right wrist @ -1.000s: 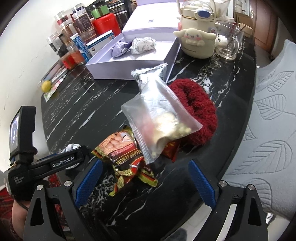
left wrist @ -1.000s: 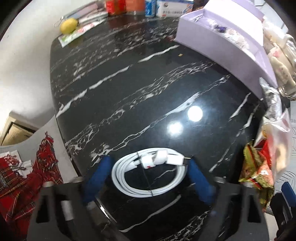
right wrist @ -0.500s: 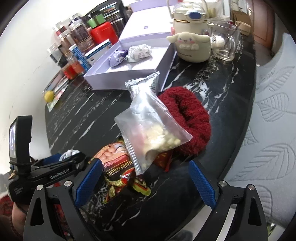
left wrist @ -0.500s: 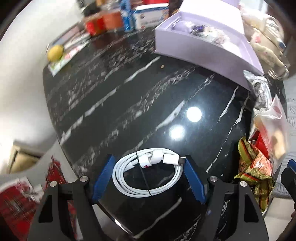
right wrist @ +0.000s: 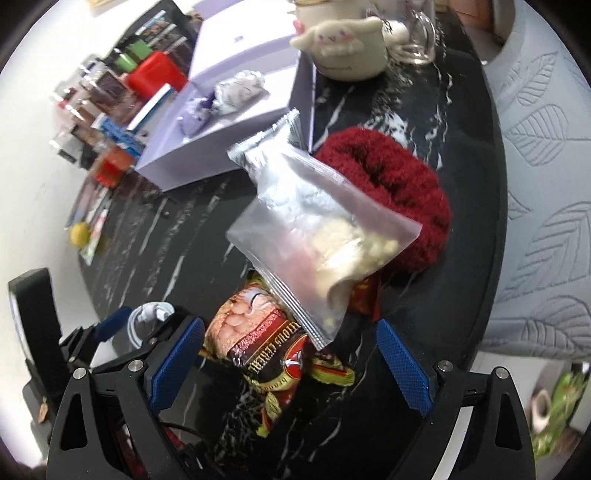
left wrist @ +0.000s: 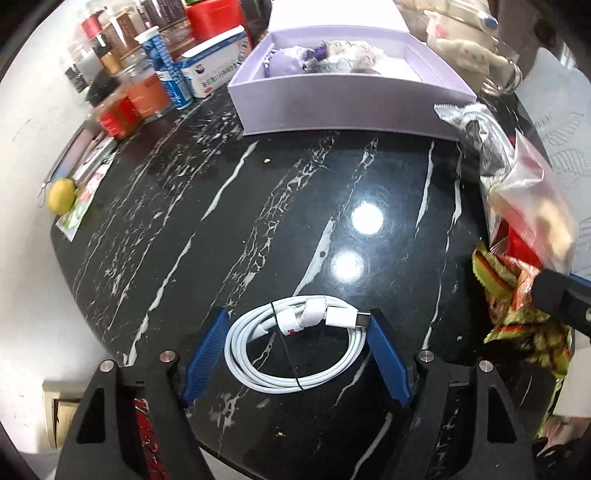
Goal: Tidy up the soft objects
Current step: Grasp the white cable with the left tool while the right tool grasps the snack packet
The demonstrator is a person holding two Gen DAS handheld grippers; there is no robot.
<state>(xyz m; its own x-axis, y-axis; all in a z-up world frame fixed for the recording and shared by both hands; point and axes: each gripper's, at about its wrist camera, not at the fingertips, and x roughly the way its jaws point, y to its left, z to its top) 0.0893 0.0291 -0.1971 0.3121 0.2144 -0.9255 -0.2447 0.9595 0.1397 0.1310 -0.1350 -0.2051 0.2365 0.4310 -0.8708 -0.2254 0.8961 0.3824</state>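
My left gripper (left wrist: 297,358) is spread wide, and its blue fingers (left wrist: 205,360) bracket the coiled white cable (left wrist: 295,343) lying flat on the black marble table (left wrist: 229,236); the right pad sits just beside the cable's connector end, and I cannot tell whether it touches. My right gripper (right wrist: 290,363) is likewise spread wide with nothing between its pads, positioned at the near table edge with the printed snack packet (right wrist: 258,343) lying between the fingers. Resting on that packet is a clear zip bag (right wrist: 321,236) holding pale pieces, with a silver foil pouch (right wrist: 266,147) beneath its upper end. Just beside the bag on the right lies a dark red fuzzy knit item (right wrist: 391,181). Farther back stands the open lavender box (left wrist: 332,107), containing a purple pouch (right wrist: 197,110) and a pale wrapped bundle (right wrist: 240,90). Beyond the box stand a cream character kettle (right wrist: 340,44) and a glass mug (right wrist: 417,33). At the far left, jars and cartons (left wrist: 147,85) line the wall, with a yellow lemon (left wrist: 62,194) near the table edge.
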